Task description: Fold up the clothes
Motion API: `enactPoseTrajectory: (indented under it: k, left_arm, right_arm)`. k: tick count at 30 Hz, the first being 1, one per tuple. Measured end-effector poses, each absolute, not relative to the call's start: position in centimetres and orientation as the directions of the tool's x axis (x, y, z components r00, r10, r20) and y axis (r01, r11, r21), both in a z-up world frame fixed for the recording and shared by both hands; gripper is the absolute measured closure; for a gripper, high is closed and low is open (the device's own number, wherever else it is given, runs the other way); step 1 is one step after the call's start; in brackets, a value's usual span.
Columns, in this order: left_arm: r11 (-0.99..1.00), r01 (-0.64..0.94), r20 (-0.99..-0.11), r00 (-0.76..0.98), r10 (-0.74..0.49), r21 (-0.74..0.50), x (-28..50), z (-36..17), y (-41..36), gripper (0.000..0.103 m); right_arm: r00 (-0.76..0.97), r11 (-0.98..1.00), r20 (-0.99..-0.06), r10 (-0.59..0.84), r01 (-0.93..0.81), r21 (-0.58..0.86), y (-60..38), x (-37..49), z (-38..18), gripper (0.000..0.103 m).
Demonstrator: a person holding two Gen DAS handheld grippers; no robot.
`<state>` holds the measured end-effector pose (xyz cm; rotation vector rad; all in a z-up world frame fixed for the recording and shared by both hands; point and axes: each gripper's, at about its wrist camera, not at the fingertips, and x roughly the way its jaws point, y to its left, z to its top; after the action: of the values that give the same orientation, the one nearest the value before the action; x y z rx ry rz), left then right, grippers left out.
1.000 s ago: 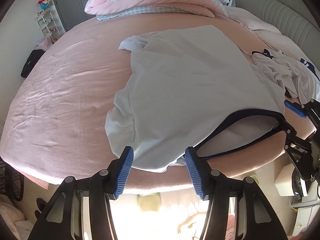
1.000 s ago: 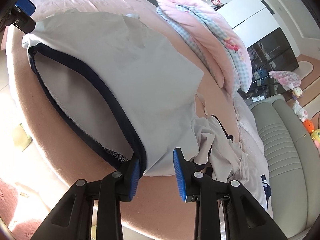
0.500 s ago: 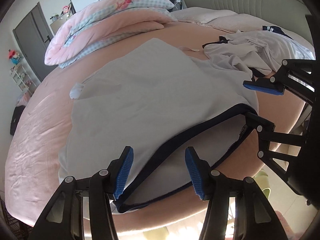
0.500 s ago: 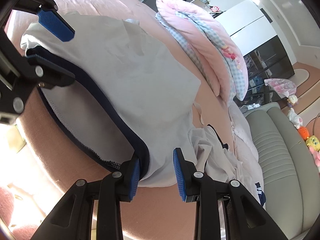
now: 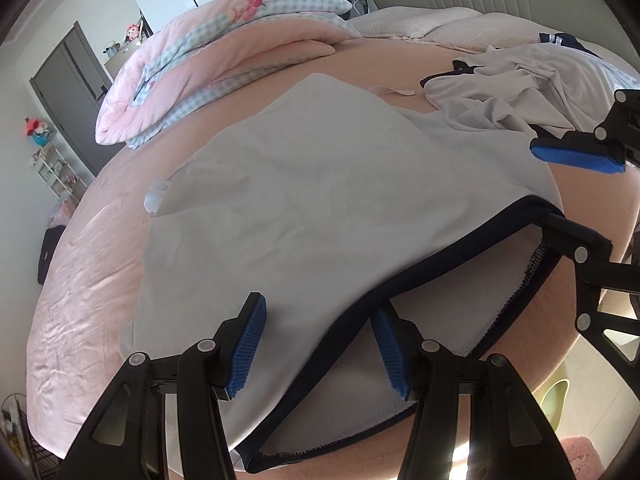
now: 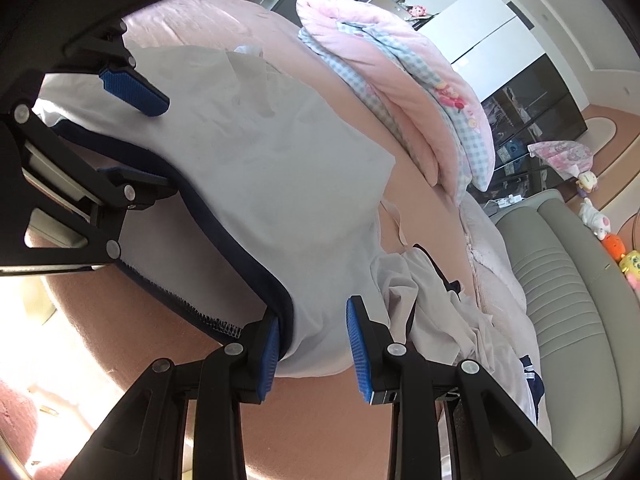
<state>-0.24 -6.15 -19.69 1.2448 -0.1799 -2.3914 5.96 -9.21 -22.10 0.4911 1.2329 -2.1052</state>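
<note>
pale grey garment [image 5: 320, 200] with navy hem [image 5: 400, 280] lay spread on pink bed [image 5: 80, 280], left gripper [image 5: 316, 344] stood agape straddling the hem, right gripper [image 6: 312, 344] parted around its corner, neither pinching, crumpled clothes [image 5: 520, 88] beside

Left gripper [image 5: 316, 346]: jaws parted, angled down over the near edge of the bed, cloth lying between the pads without being pinched. Right gripper [image 6: 312, 354]: jaws narrower, also angled down, cloth between them; the left pad touches it, the right stands clear.
</note>
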Motion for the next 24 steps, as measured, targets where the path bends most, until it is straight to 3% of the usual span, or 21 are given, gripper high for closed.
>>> enactPoseTrajectory:
  k: [10, 22, 23, 24]
  left_arm:
    - [-0.821, 0.377, -0.685, -0.455, -0.568, 0.430, -0.8, -20.0, -6.6, 0.051]
    - [-0.731, 0.516, -0.704, -0.302, -0.643, 0.446, 3.6, -19.5, -9.7, 0.052]
    - [-0.729, 0.526, -0.711, -0.295, -0.639, 0.437, 4.0, -19.5, -10.1, 0.053]
    - [-0.734, 0.533, -0.719, -0.297, -0.628, 0.421, 4.4, -19.3, -10.3, 0.055]
  right_arm:
    - [-0.764, -0.404, -0.544, -0.348, 0.646, -0.648, -9.1, 6.0, -20.9, 0.074]
    - [-0.793, -0.386, -0.530, -0.301, 0.610, -0.693, -9.1, 6.1, -21.6, 0.074]
    - [-0.791, -0.386, -0.535, -0.296, 0.611, -0.691, -9.0, 6.0, -21.7, 0.075]
    - [-0.788, -0.384, -0.542, -0.292, 0.616, -0.688, -8.9, 6.0, -21.8, 0.083]
